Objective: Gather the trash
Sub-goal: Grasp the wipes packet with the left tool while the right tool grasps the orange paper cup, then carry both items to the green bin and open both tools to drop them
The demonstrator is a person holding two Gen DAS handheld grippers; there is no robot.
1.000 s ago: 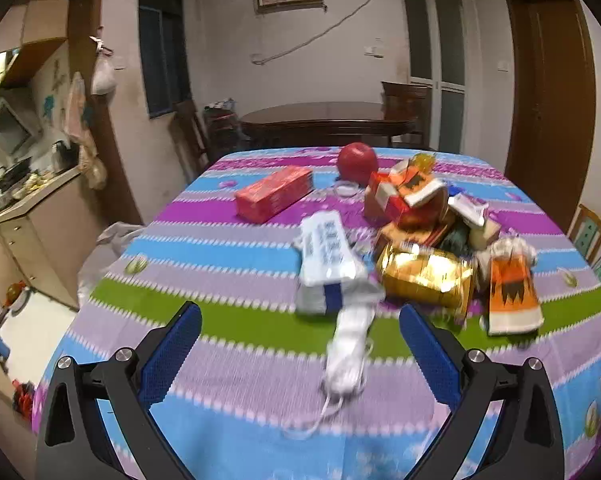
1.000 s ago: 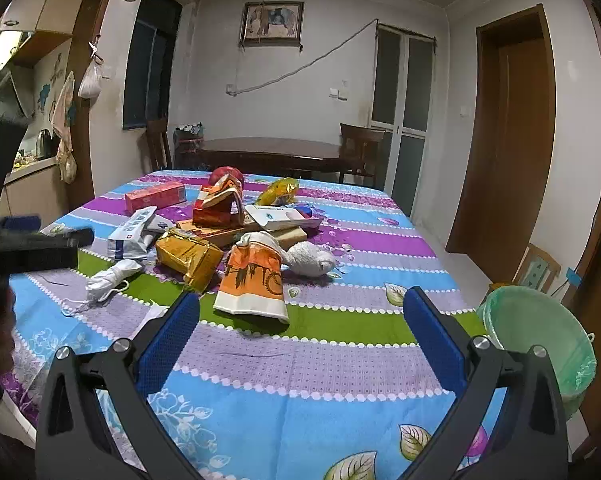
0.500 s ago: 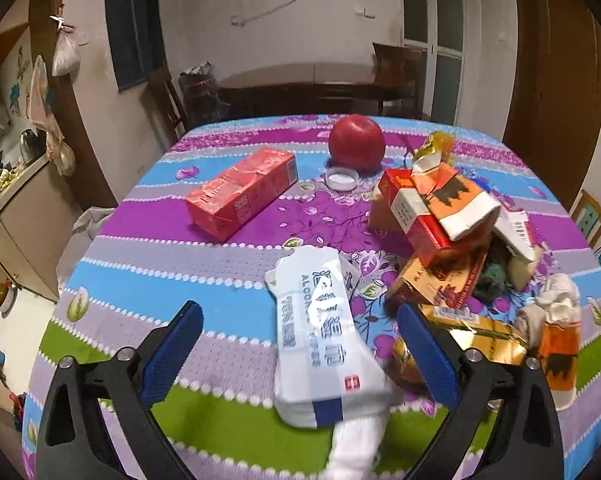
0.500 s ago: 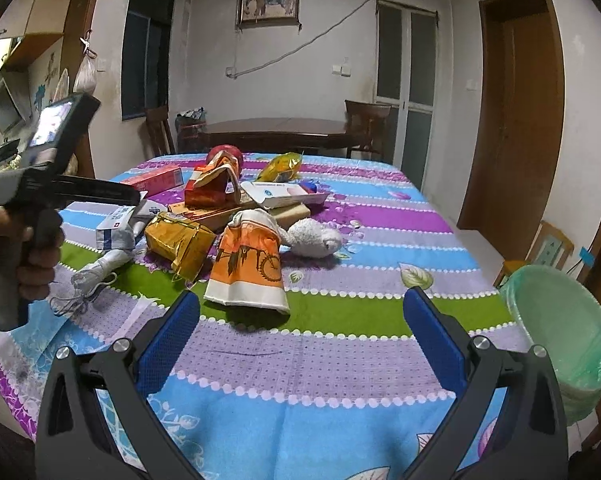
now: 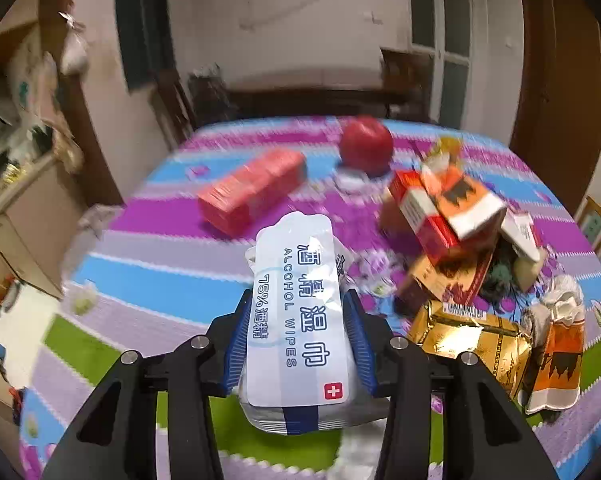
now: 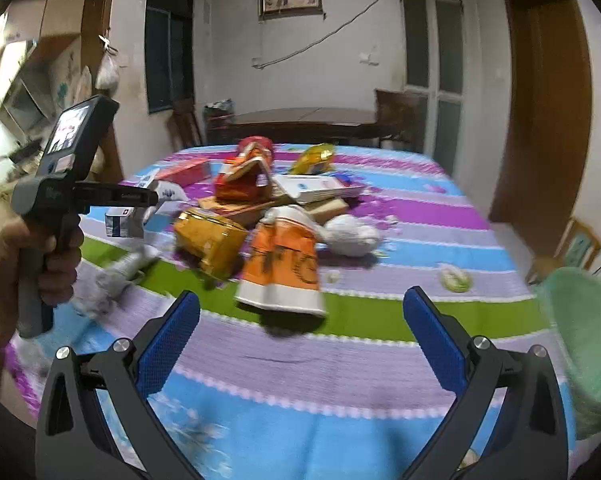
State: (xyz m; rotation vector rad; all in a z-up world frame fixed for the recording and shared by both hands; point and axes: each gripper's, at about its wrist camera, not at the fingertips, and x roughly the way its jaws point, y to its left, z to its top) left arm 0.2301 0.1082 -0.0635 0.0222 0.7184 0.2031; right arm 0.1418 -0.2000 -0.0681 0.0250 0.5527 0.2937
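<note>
Wipes come first: the left gripper (image 5: 298, 344) is closing on the pack of alcohol wipes (image 5: 296, 320), which sits lengthwise between its blue pads (image 5: 236, 344) at the near edge of the litter on the striped tablecloth (image 5: 148, 276). The pads look pressed against both sides of the pack, so I judge the pickup step is under way. The right gripper (image 6: 300, 336) hangs with its jaws spread wide and nothing between them, above bare cloth in front of the orange-and-white bag (image 6: 284, 268). A green-lined bin (image 6: 584, 344) stands off the table's right edge. Next, I judge, the grip must firm up without slipping on the glossy film, then lift the pack clear of the gold packet (image 5: 468, 340) beside it and carry it across to the bin.
</note>
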